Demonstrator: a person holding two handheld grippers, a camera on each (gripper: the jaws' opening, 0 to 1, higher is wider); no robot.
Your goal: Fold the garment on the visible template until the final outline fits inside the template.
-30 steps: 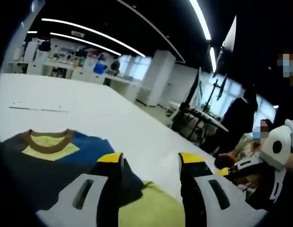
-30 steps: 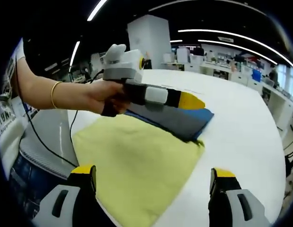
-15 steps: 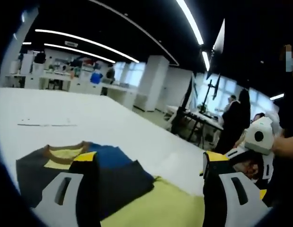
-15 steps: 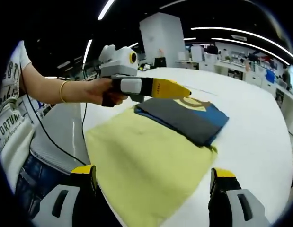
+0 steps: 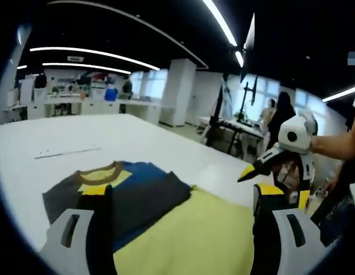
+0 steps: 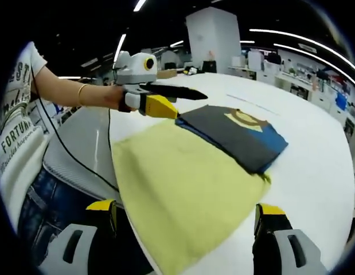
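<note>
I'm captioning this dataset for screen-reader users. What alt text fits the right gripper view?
A folded dark grey and blue garment lies at the far end of a yellow template on a white table. The left gripper, held in a person's hand, hovers open beside the garment, while the right gripper stands open and empty in the foreground.

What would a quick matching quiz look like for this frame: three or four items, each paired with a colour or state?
Items:
1. shirt
2. cloth
3. left gripper
4. table

Descriptions:
A. white, bare surface
B. pale yellow, spread flat
C. folded, dark grey and blue, brown collar
D. held in a hand above the cloth's edge, jaws apart

Pairs: 1-C, 2-B, 3-D, 4-A
</note>
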